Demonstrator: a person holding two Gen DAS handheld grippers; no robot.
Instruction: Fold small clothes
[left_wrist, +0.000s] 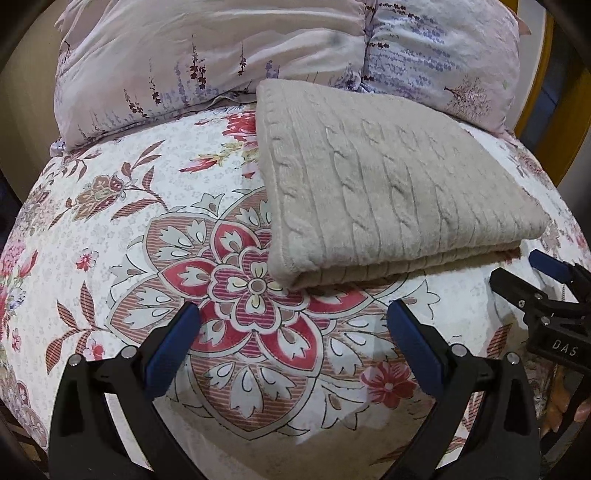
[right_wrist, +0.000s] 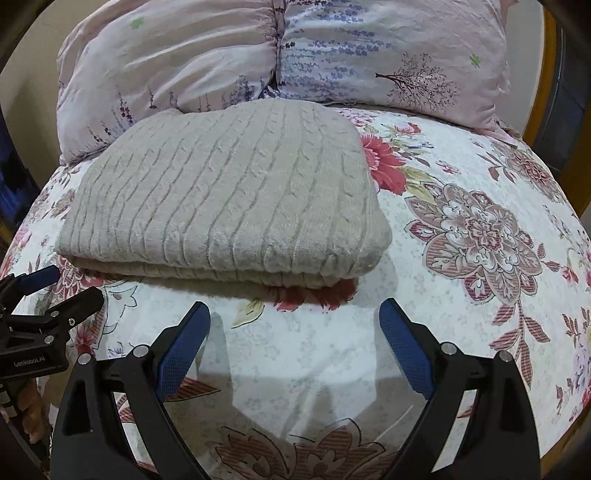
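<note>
A beige cable-knit sweater (left_wrist: 388, 192) (right_wrist: 229, 199) lies folded into a thick rectangle on the floral bedspread (left_wrist: 147, 258) (right_wrist: 461, 295), its folded edge facing me. My left gripper (left_wrist: 294, 306) hovers open just short of the sweater's near left corner, with only bedspread between its blue pads. My right gripper (right_wrist: 294, 304) is open too, just in front of the sweater's near right edge, with nothing between its fingers. Each gripper shows in the other's view: the right gripper (left_wrist: 524, 273) at the right edge, the left gripper (right_wrist: 70, 286) at the left edge.
Two pale lilac printed pillows (left_wrist: 184, 55) (right_wrist: 369, 48) lean at the back, right behind the sweater. A yellow wooden frame (left_wrist: 569, 110) stands at the far right. Bare bedspread stretches to the sweater's left and right. Fingers of a hand (left_wrist: 561, 406) show under the right gripper.
</note>
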